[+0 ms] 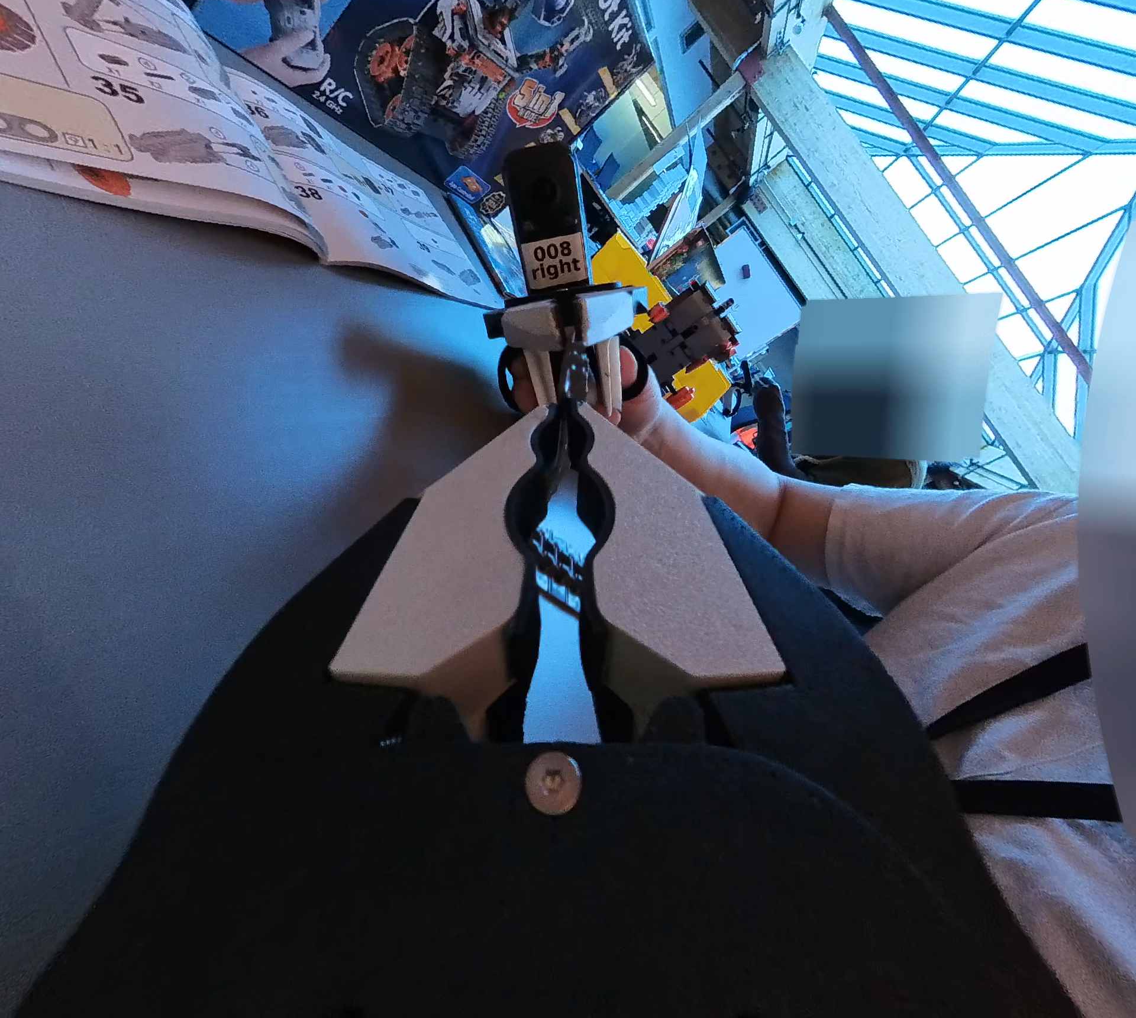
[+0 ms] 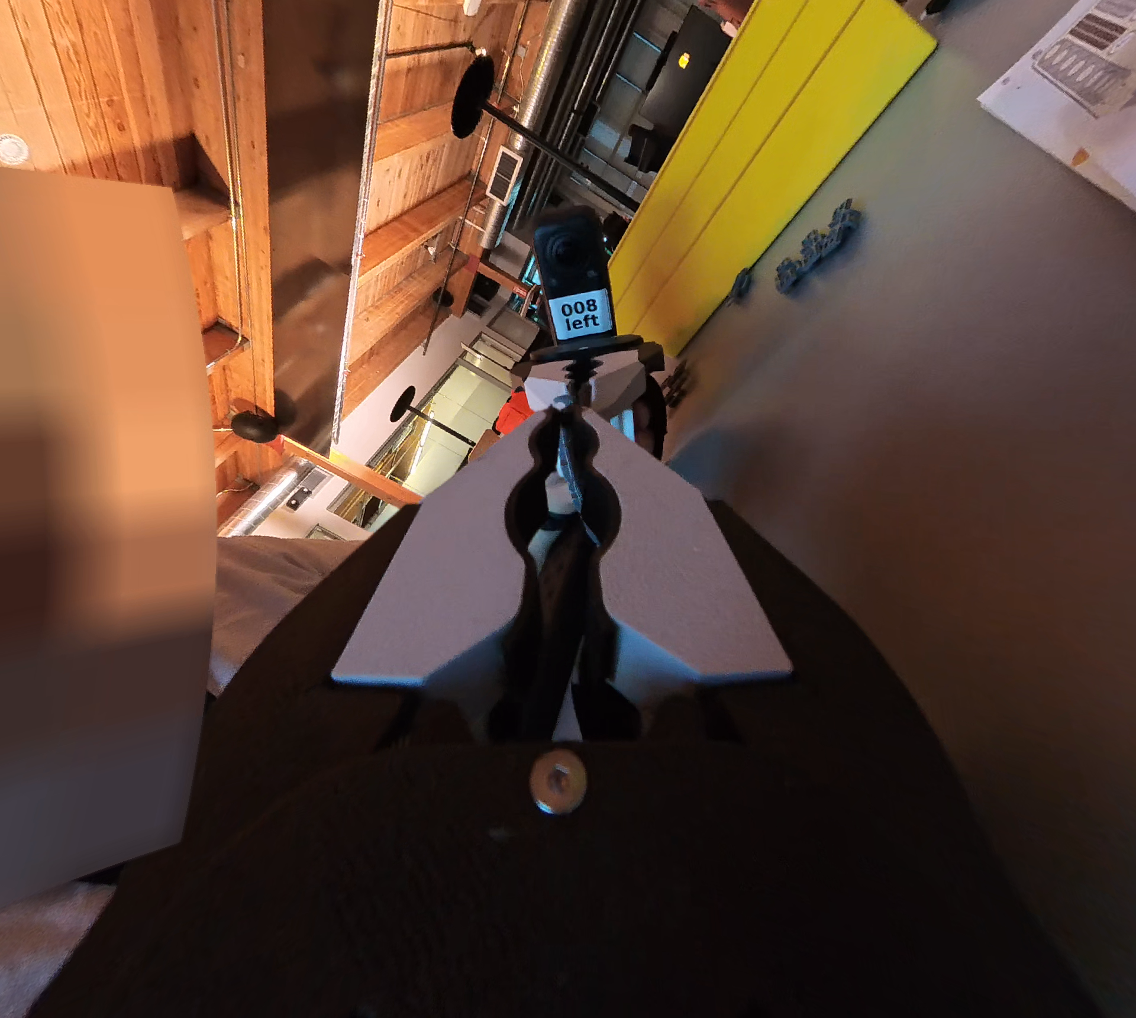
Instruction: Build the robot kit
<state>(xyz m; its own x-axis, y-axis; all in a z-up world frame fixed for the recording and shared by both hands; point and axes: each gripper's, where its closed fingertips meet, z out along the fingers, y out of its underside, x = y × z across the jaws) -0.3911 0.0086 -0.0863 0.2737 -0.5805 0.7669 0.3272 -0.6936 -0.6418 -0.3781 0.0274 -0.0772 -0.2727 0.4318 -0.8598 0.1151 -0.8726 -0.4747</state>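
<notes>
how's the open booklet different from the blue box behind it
The booklet lies open on the grey table; the box stands behind it. The booklet is thin, white pages with grey drawings; the box is bulky and blue with a colour picture. Both are printed.

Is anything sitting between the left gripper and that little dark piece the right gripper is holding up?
Nothing visible. The left gripper and right gripper meet tip to tip, both sets of jaws closed on the small dark piece above the grey table. The open booklet lies off to the side.
</notes>
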